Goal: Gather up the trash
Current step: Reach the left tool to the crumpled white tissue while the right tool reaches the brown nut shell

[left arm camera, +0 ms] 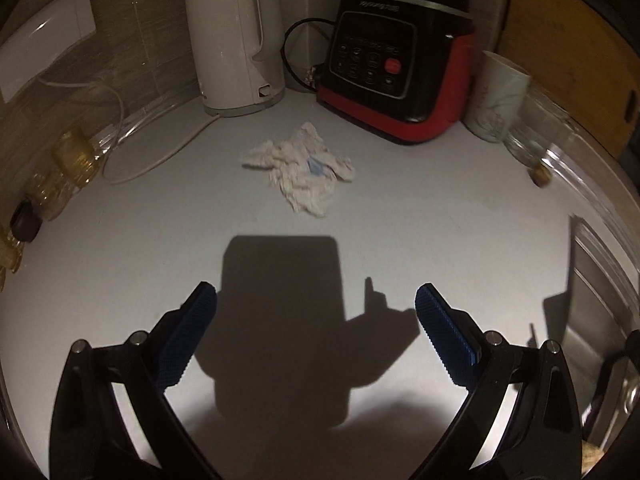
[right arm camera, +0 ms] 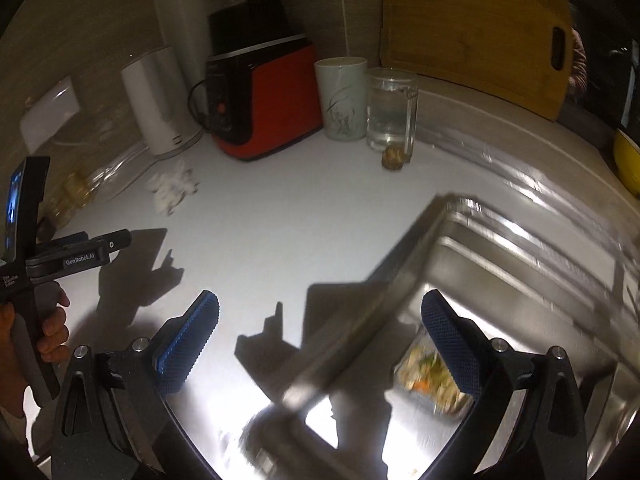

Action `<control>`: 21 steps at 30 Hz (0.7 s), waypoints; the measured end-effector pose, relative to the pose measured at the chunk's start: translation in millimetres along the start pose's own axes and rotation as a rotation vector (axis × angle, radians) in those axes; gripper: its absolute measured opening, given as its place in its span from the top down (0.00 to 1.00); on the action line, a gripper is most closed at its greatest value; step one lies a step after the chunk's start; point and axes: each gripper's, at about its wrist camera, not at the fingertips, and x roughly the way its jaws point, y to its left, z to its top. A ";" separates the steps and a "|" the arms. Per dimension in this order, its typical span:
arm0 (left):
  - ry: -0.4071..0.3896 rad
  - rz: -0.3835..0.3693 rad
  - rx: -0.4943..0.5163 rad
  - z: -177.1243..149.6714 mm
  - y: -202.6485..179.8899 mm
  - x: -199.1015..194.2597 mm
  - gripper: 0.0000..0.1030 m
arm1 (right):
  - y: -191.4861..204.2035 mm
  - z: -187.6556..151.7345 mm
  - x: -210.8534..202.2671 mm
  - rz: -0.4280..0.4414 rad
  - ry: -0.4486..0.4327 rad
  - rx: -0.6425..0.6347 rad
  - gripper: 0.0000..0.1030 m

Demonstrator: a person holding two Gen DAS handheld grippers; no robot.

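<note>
A crumpled white tissue with a small blue patch lies on the white counter, straight ahead of my left gripper, which is open, empty and well short of it. The tissue also shows blurred at the far left in the right wrist view. My right gripper is open and empty above the edge of the steel sink. A small brown scrap lies on the counter by the glass mug. The left gripper's body shows at the left, held by a hand.
At the back stand a white kettle, a red and black appliance, a pale cup and a glass mug. A wooden cutting board leans on the wall. A container with food sits in the sink.
</note>
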 end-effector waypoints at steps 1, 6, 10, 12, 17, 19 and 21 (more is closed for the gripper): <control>0.001 0.006 -0.007 5.1 -0.5 7.3 0.08 | -4.6 8.7 9.4 0.000 0.001 -0.003 0.02; 0.020 0.065 -0.048 38.2 3.3 56.4 0.08 | -20.9 38.8 46.4 0.002 0.010 -0.015 0.02; 0.046 0.092 -0.080 55.2 7.7 86.4 0.08 | -32.3 52.6 70.6 0.011 0.029 -0.009 0.02; 0.053 0.107 -0.090 61.2 8.3 99.1 0.08 | -38.0 57.3 81.0 0.012 0.035 -0.001 0.02; 0.032 0.117 -0.090 72.3 3.2 117.1 0.09 | -50.2 66.8 101.0 0.004 0.045 0.009 0.02; 0.035 0.122 -0.080 74.1 -0.1 119.2 0.19 | -55.4 69.7 108.2 -0.001 0.051 0.011 0.02; 0.024 0.112 -0.085 76.3 -2.0 117.4 0.31 | -59.8 72.9 115.0 -0.011 0.053 0.007 0.02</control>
